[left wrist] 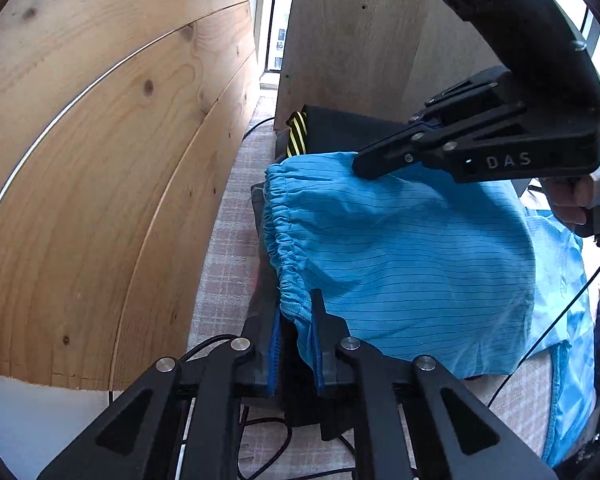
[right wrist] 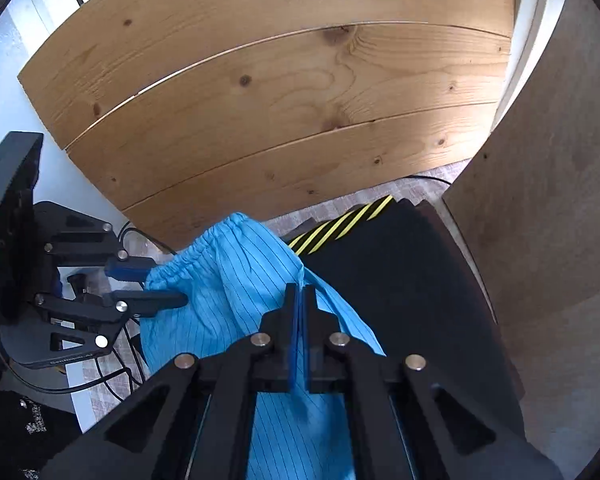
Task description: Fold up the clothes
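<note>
Item: blue pinstriped garment (left wrist: 400,256), elastic gathered edge turned toward the pine plank panel (left wrist: 100,160); we hold it over a folded black garment (right wrist: 400,280) with yellow-and-black striped trim (right wrist: 340,224), both on a desk under a pale checked cloth (left wrist: 224,280). Left gripper (left wrist: 296,344): our jaws stand apart, the gathered hem of the blue garment lying between them, one blue pad to each side; we cannot tell whether the pads press the fabric. Right gripper (right wrist: 300,320): our jaws are nearly together, clamped on a fold of the blue garment at its far edge, above the black one. Surroundings: the plank panel stands upright just beside the desk along one side; a plain brown plywood board (left wrist: 352,40) stands at the far end behind the black garment, with a bright gap between the two panels. Black cables (left wrist: 260,432) run across the checked cloth beneath the left gripper. A further length of lighter blue fabric (left wrist: 564,320) trails off beside the held piece
</note>
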